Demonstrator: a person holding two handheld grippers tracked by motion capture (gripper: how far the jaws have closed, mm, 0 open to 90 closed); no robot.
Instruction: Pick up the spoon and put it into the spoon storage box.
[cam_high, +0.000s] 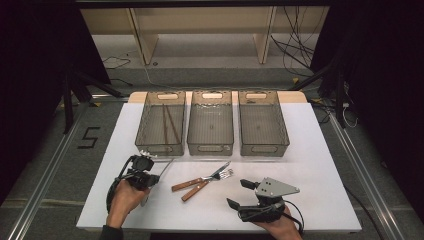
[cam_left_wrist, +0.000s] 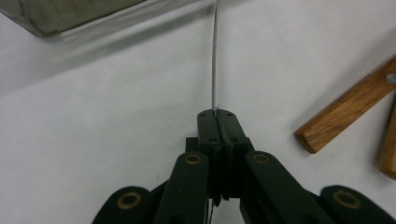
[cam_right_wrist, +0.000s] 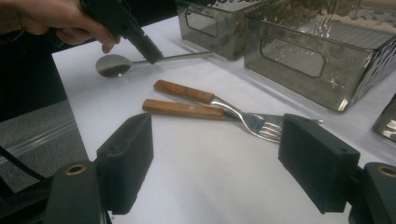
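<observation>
The left gripper (cam_high: 150, 176) is held in the left hand (cam_high: 125, 197) low over the surface, its jaws pressed together on the thin metal handle of a spoon (cam_right_wrist: 140, 62), which runs straight ahead from between the jaws. The right gripper (cam_high: 240, 194) is held in the right hand (cam_high: 280, 227), capped by its grey three-cornered plate. Its jaws are spread wide apart, with nothing gripped between them, and are pointed toward the left gripper.
</observation>
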